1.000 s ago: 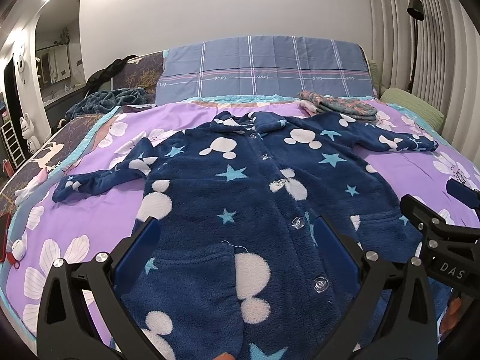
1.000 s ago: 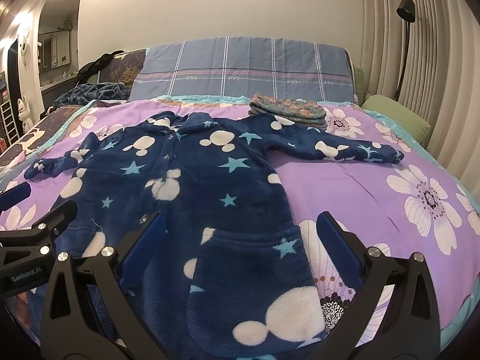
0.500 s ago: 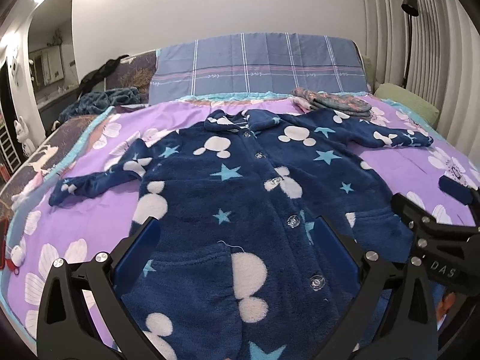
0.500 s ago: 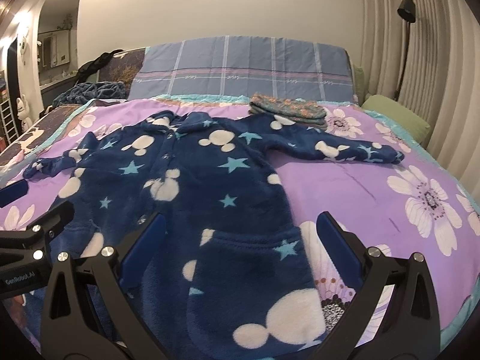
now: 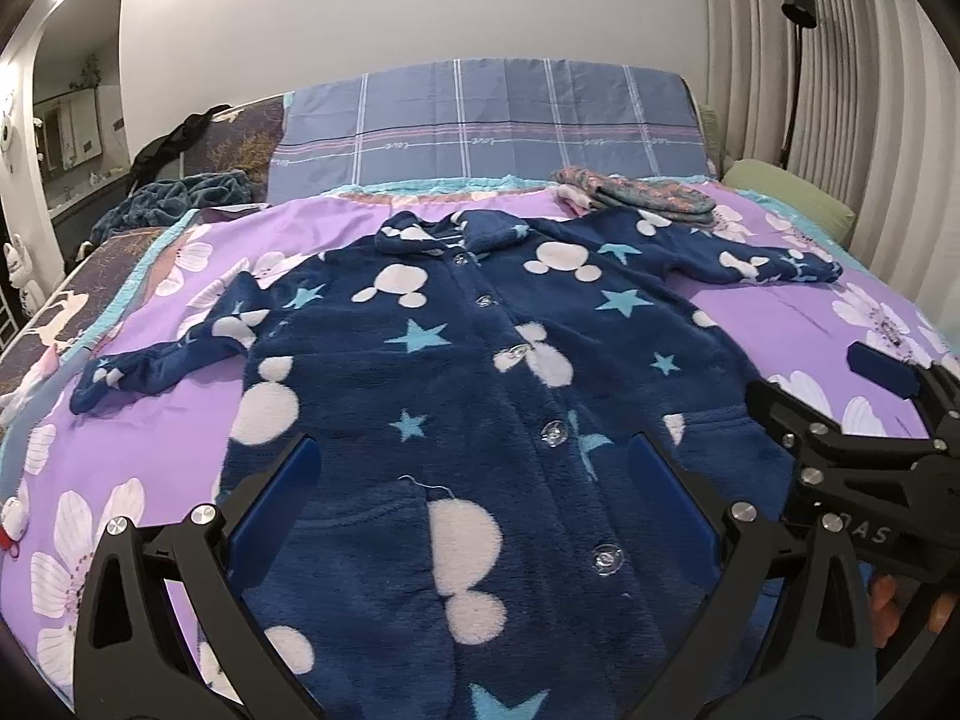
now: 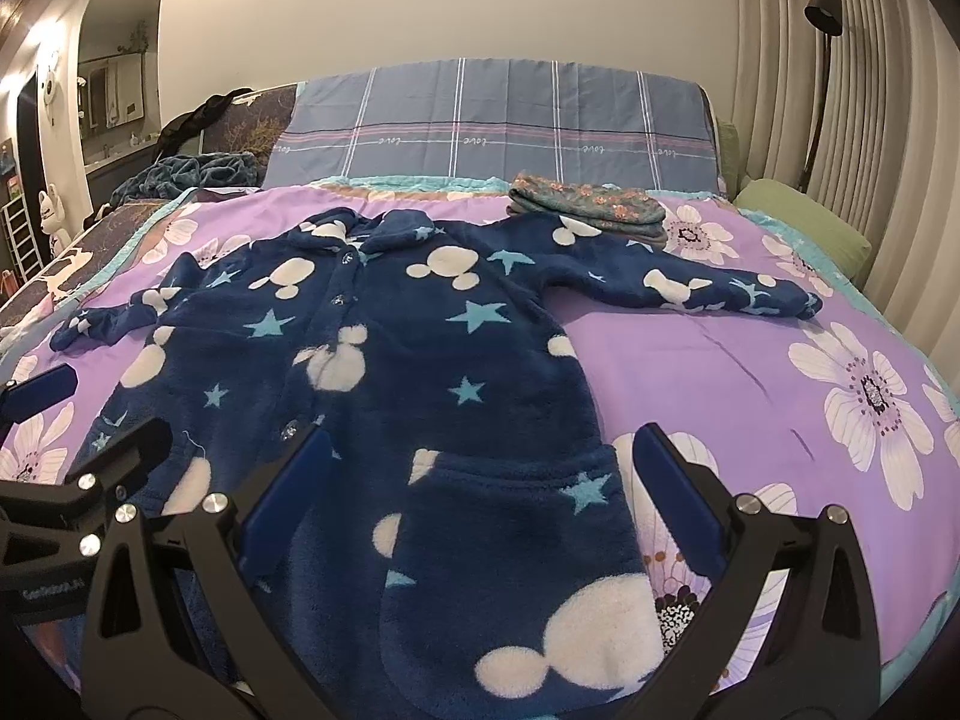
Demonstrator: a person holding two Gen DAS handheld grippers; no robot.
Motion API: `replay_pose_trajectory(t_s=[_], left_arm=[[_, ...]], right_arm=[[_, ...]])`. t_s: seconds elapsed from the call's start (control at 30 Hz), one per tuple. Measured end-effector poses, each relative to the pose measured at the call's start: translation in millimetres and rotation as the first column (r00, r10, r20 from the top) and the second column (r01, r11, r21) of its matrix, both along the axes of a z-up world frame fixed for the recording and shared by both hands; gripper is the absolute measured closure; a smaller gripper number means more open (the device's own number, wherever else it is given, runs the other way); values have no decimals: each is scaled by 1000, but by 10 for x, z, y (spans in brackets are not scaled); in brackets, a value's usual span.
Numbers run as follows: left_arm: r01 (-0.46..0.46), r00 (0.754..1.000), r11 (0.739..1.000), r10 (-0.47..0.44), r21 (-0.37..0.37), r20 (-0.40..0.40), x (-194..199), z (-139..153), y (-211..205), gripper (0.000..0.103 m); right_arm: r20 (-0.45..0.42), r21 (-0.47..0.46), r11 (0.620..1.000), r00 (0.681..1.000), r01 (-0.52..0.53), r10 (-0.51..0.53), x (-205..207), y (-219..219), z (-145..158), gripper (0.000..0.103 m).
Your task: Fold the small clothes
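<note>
Fleece coat [image 5: 480, 360] hem is cut off below both wide-open, empty claws [image 5: 474, 498] [image 6: 480, 492]; far cuffs look blurred.

fleece jacket [image 5: 480, 396] hem cut off below, floor lamp [image 6: 823, 0] base hidden

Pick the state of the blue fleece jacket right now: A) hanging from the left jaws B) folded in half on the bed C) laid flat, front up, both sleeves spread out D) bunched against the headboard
C. The blue fleece jacket lies flat on the purple floral bedspread, button front up, with both sleeves stretched out to the sides; both grippers' jaws stand open above its hem, holding nothing.
</note>
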State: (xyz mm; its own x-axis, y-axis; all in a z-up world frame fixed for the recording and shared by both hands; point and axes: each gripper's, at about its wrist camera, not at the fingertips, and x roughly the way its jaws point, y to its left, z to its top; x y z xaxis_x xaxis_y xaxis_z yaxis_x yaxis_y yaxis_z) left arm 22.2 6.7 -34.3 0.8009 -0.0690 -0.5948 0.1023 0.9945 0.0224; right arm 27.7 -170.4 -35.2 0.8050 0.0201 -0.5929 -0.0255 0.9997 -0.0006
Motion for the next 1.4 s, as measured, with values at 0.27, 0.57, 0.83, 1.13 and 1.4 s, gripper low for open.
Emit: replay_pose_trajectory(t_s=[0.27, 0.57, 0.83, 1.13, 1.4], left_arm=[[9, 1000, 1000, -9, -27, -5, 14, -23, 23, 1], [69, 997, 969, -61, -239, 39, 19, -42, 180, 1], [97, 994, 983, -88, -156, 68, 4, -28, 188, 1], [21, 998, 972, -5, -233, 67, 62, -10, 515, 1], [-72, 997, 938, 62, -339, -41, 250, -163, 1166, 1]], right_arm=[[-10, 2, 1000, 1000, 2, -2, 21, 1, -31, 2], [-8, 5, 1000, 1000, 18, -18, 43, -25, -34, 2], [-14, 2, 1000, 1000, 20, -20, 86, 17, -48, 2], [-23, -15, 1000, 1000, 12, -12, 149, 100, -67, 2], [-36, -60, 998, 999, 5, -7, 261, 163, -95, 2]])
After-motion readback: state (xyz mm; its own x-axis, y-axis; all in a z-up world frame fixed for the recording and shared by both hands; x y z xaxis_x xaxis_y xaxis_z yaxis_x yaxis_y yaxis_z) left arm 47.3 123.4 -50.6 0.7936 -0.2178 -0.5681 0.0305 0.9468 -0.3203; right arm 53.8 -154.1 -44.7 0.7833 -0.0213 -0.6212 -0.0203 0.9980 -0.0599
